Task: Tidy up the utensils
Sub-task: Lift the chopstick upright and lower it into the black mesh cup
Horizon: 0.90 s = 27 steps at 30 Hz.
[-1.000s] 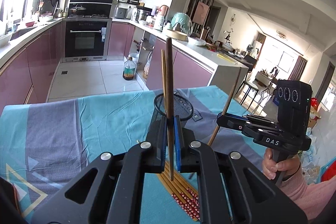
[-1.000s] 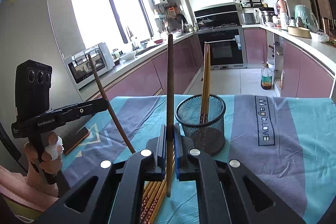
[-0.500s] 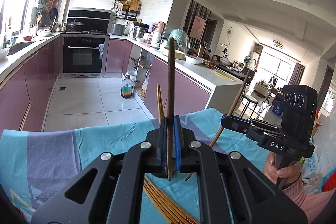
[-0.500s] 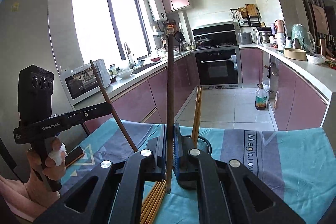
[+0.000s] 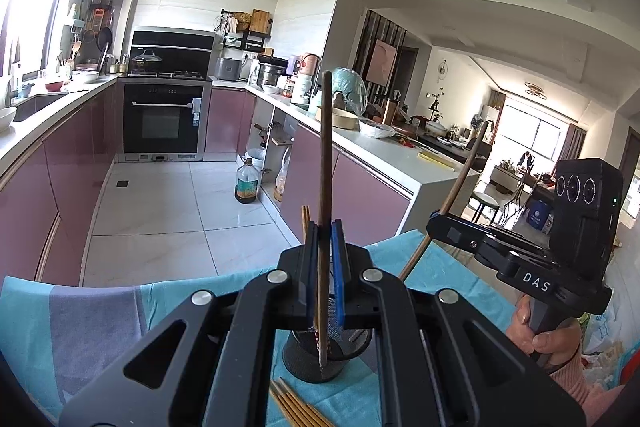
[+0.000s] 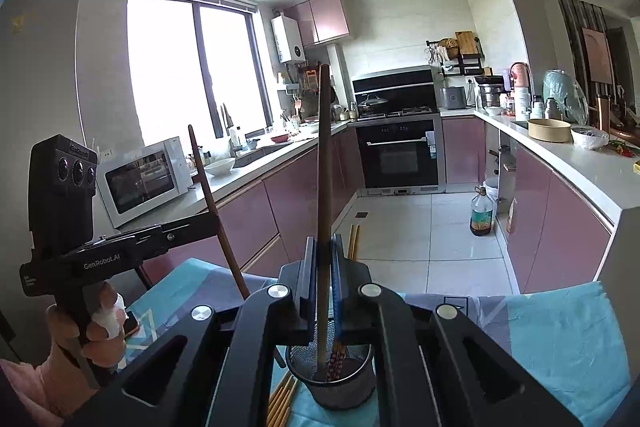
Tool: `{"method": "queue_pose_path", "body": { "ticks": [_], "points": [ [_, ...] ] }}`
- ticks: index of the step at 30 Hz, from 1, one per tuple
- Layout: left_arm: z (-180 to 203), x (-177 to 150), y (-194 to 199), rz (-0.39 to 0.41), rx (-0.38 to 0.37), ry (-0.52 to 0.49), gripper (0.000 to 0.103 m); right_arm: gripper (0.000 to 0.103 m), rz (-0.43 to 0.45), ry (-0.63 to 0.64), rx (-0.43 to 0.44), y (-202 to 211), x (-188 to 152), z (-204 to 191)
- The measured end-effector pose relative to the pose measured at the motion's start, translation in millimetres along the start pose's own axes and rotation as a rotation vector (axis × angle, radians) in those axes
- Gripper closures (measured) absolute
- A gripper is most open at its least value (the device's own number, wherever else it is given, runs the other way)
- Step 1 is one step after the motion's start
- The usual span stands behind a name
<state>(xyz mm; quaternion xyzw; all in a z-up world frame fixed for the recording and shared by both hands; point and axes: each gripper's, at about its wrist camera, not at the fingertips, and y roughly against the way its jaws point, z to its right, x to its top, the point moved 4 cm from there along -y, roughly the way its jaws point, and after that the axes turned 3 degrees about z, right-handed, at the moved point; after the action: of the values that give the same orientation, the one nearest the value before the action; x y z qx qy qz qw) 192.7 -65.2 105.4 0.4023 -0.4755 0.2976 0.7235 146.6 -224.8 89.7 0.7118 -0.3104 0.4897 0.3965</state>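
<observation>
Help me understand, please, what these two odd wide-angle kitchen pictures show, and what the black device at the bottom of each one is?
No robot is here: a person carries a hand-held two-finger gripper in each hand, and a fisheye camera on each looks forward along its fingers. The black frame at the bottom of each picture is that camera's own gripper.

In the left camera's view, the left gripper is shut on a dark chopstick held upright. The right gripper shows at the side, carried by a hand.

The right camera's view mirrors this: the right gripper is shut on its own dark chopstick, with the left one at the side.

Below them, on a blue and grey tablecloth, stands a black mesh cup already holding chopsticks. More light chopsticks lie on the cloth beside it.
</observation>
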Motion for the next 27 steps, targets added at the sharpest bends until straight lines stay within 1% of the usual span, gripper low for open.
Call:
{"method": "queue_pose_path", "body": {
  "ticks": [4,7,11,14,21,25,27],
  "points": [
    [5.0,-2.8,-8.1,-0.002,-0.004,0.007,0.096,0.098,-0.033,-0.011,-0.01,-14.6,-7.3,5.2],
    [8.8,0.8,-2.6,0.014,-0.015,0.02,0.096,0.098,-0.055,-0.017,-0.017,-20.9,-14.4,6.0],
    [18.8,8.0,3.8,0.034,-0.017,-0.012,0.096,0.098,-0.065,-0.027,-0.019,-23.5,-18.1,9.4],
    [23.6,5.7,3.2,0.015,-0.015,-0.035,0.096,0.098,-0.077,-0.032,-0.019,-26.3,-20.0,10.9],
    [25.8,-10.3,-14.3,-0.092,0.001,-0.064,0.096,0.098,-0.145,-0.029,-0.022,-38.0,-30.7,12.8],
    [25.2,-25.5,-31.5,-0.203,0.004,-0.088,0.096,0.098,-0.217,-0.03,-0.025,-49.7,-38.8,15.3],
    [20.9,-34.2,-41.0,-0.243,0.003,-0.085,0.096,0.098,-0.254,-0.033,-0.029,-55.2,-44.4,15.5]
  ]
}}
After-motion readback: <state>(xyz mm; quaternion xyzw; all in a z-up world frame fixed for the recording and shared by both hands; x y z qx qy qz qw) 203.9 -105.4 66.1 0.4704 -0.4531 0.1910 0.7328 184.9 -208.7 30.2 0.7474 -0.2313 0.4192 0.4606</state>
